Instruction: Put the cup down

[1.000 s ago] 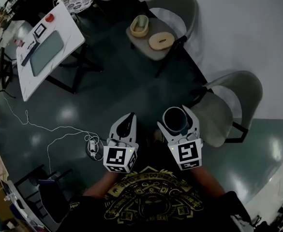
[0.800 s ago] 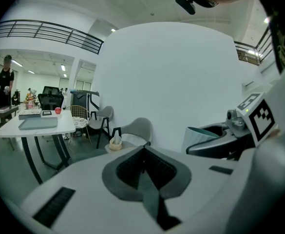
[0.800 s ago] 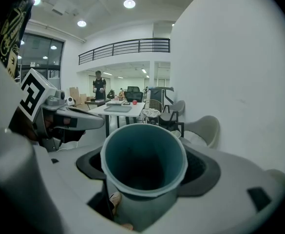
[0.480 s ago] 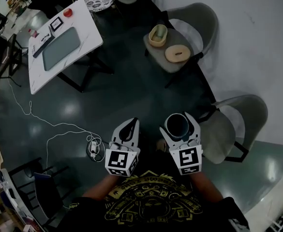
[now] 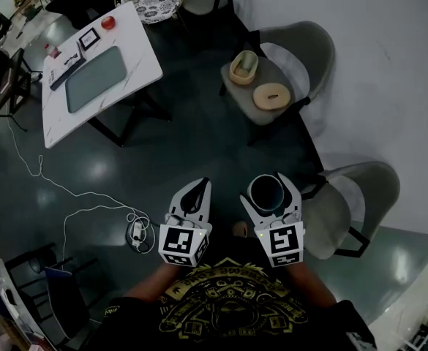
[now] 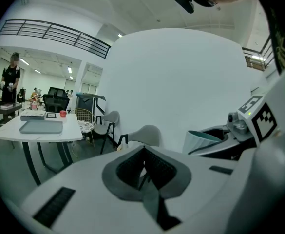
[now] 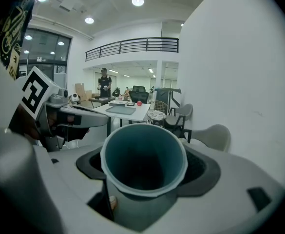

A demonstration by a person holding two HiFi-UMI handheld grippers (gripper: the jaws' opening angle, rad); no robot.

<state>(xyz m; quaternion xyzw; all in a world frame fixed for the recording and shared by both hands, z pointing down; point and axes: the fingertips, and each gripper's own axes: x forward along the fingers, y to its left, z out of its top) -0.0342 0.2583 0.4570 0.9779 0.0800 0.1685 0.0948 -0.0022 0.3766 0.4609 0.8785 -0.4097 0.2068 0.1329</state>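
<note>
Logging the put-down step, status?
Left gripper shut, empty. Right gripper shut on teal cup, upright, held in air. Grey chair just right of it.

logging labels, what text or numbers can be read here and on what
None reads clearly.
Gold print on the black shirt: lettering too blurred.
Small card on the white table: too small.
Cubes on left gripper and right gripper: square patterns, no words.
The cup: no print shows.
</note>
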